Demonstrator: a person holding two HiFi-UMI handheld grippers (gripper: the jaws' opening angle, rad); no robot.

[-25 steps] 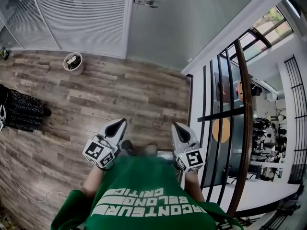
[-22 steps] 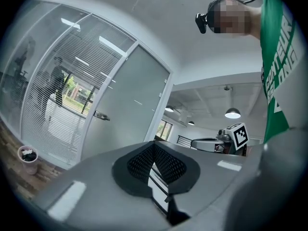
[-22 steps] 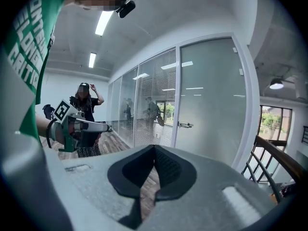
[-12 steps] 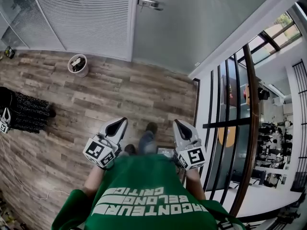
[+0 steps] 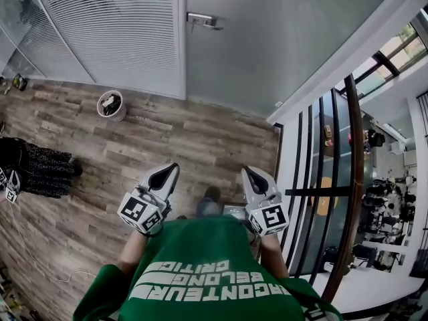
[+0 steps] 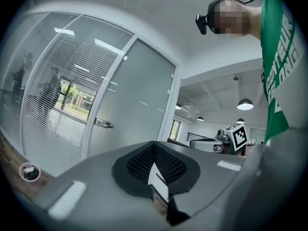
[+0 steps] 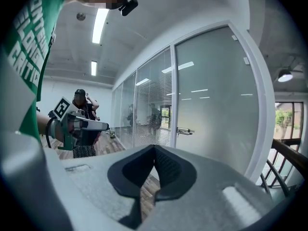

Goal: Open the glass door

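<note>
Glass door (image 5: 267, 45), one; grippers (image 5: 172, 168) (image 5: 246, 171), two

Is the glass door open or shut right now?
Shut. The glass door sits flush in its frame, with no gap showing beside the handle.

The person's green shirt (image 5: 200, 279) fills the bottom of the head view. The bare left forearm (image 5: 132, 254) and right forearm (image 5: 274, 259) reach forward from beneath it, one on each side. The left gripper (image 5: 167, 172) points ahead of the shirt and leans slightly inward. The right gripper (image 5: 249, 174) is level with it, and the two are well apart. The left marker cube (image 5: 139, 212) and right marker cube (image 5: 270, 219) sit just at the shirt's front edge. Each gripper's jaws are pressed together with nothing between them.
</note>
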